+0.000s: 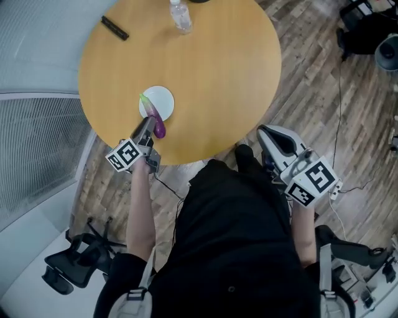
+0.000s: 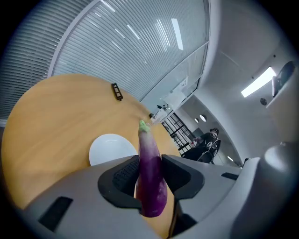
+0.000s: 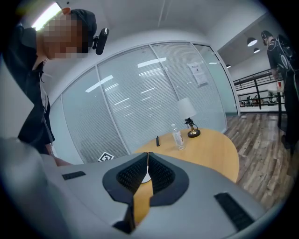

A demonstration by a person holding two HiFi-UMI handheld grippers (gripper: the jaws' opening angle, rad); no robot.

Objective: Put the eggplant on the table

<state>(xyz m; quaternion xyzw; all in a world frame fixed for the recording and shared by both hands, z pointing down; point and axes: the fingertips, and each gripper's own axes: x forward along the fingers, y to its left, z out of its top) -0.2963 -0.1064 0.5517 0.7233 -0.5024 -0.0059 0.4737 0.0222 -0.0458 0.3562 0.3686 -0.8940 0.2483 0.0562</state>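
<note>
A purple eggplant (image 1: 158,123) with a green stem is clamped between the black pads of my left gripper (image 1: 151,128), its stem end pointing away from me. It hangs over the near part of the round wooden table (image 1: 217,74), with the stem above the near rim of a small white plate (image 1: 161,99). In the left gripper view the eggplant (image 2: 150,172) sticks out past the jaws of the left gripper (image 2: 150,164), toward the plate (image 2: 108,148). My right gripper (image 1: 271,138) is shut and holds nothing, beside the table's near right edge; its closed pads (image 3: 159,173) meet in front of the table.
A clear water bottle (image 1: 181,16) and a black bar-shaped object (image 1: 115,28) lie at the table's far side. The right gripper view also shows a small lamp (image 3: 189,119) there. Glass walls with blinds stand to the left; office chairs and cables are on the wooden floor.
</note>
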